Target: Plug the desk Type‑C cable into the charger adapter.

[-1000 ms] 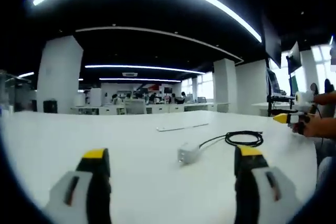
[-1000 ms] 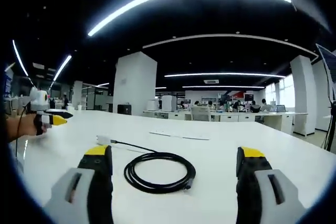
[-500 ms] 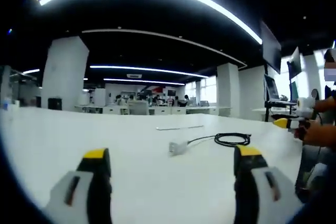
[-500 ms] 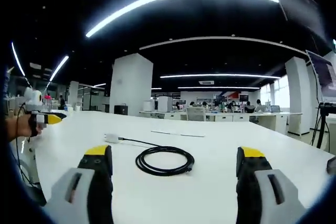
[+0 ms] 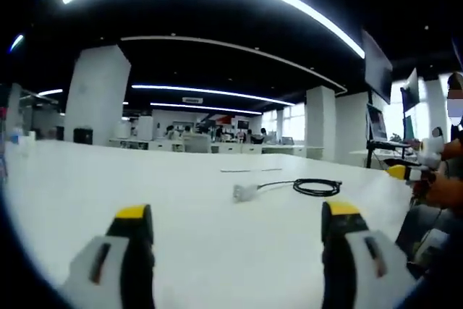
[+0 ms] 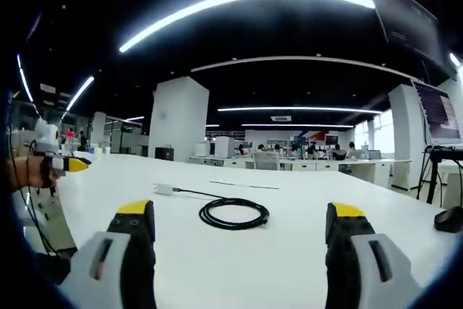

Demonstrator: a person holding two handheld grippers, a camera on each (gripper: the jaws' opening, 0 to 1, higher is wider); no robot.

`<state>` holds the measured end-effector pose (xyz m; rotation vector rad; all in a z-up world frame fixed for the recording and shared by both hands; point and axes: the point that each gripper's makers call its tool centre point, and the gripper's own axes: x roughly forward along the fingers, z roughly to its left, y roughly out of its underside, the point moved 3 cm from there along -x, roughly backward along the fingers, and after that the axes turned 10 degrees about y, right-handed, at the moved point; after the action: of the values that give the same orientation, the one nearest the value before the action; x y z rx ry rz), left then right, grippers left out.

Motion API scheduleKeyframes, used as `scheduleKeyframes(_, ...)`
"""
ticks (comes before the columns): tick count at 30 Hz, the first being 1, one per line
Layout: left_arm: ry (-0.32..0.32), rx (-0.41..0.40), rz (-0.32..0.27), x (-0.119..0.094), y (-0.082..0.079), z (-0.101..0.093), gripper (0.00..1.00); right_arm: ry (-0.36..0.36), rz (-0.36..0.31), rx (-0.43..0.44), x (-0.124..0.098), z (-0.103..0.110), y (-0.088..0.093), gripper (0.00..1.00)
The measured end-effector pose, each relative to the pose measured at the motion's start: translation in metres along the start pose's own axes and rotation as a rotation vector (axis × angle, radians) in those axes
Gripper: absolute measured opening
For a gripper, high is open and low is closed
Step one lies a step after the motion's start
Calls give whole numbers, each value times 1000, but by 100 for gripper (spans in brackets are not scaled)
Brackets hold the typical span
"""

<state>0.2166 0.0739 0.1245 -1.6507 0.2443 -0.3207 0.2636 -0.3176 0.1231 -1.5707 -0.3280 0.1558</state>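
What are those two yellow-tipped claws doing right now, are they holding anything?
Left gripper: open, holding nothing.
Right gripper: open, holding nothing.

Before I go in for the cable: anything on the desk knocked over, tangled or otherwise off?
Nothing stands out. The black cable lies in a neat coil on the white desk, one end running to the white charger adapter beside it; whether it is plugged in is too small to tell. Left gripper and right gripper are open and empty.
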Motion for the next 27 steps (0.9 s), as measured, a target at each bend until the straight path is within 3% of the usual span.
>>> scheduleKeyframes(6, 11, 11, 22, 3, 10, -6, 97, 5, 1, 43, -4, 0, 5, 100)
scheduleKeyframes(12, 30, -6, 20, 4, 13, -14, 98, 0, -33, 71, -4, 2, -3, 100)
scheduleKeyframes(27, 15, 30, 14, 0, 6, -12, 100, 12, -5, 70, -7, 1, 2, 100)
